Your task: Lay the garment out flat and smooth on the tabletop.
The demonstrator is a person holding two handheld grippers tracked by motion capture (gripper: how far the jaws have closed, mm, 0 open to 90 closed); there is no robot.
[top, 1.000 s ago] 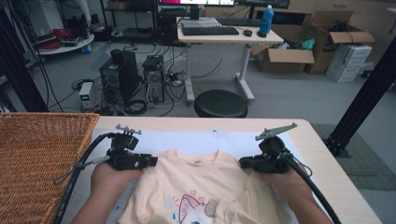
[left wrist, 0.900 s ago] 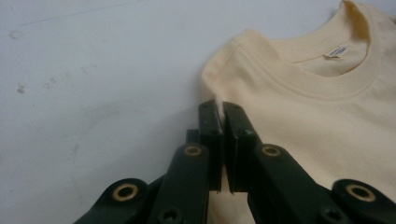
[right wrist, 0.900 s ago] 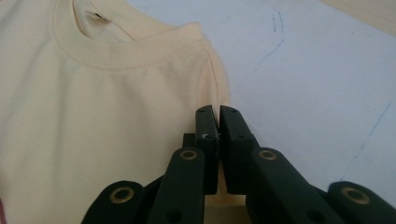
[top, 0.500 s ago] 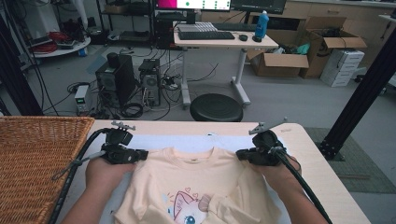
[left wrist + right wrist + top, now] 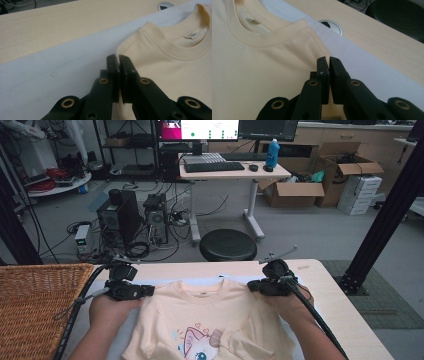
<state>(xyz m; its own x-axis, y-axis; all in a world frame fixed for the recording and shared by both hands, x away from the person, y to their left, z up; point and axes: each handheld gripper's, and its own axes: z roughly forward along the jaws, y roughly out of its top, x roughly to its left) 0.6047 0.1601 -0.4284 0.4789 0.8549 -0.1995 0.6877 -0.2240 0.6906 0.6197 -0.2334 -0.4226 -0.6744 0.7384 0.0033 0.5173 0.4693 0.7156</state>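
Observation:
A cream T-shirt (image 5: 210,312) with a cartoon print lies front up on a white sheet (image 5: 165,281), its collar toward the table's far edge. My left gripper (image 5: 150,291) is shut on the shirt's left shoulder edge. In the left gripper view the jaws (image 5: 118,58) pinch the thin cloth edge of the shirt (image 5: 170,57), just left of the collar. My right gripper (image 5: 251,286) is shut on the other shoulder. The right gripper view shows its jaws (image 5: 329,61) closed on the shirt (image 5: 262,65) at the shoulder seam. Each gripper has a hand behind it.
A wicker basket (image 5: 35,310) stands at the left end of the wooden table (image 5: 345,320). A round cable hole (image 5: 332,26) sits in the tabletop just beyond the collar. A black stool (image 5: 227,245) stands past the far edge.
Both grippers have moved toward the table's far edge with the shirt's shoulders in them. The shirt has slid along, and more of its print shows.

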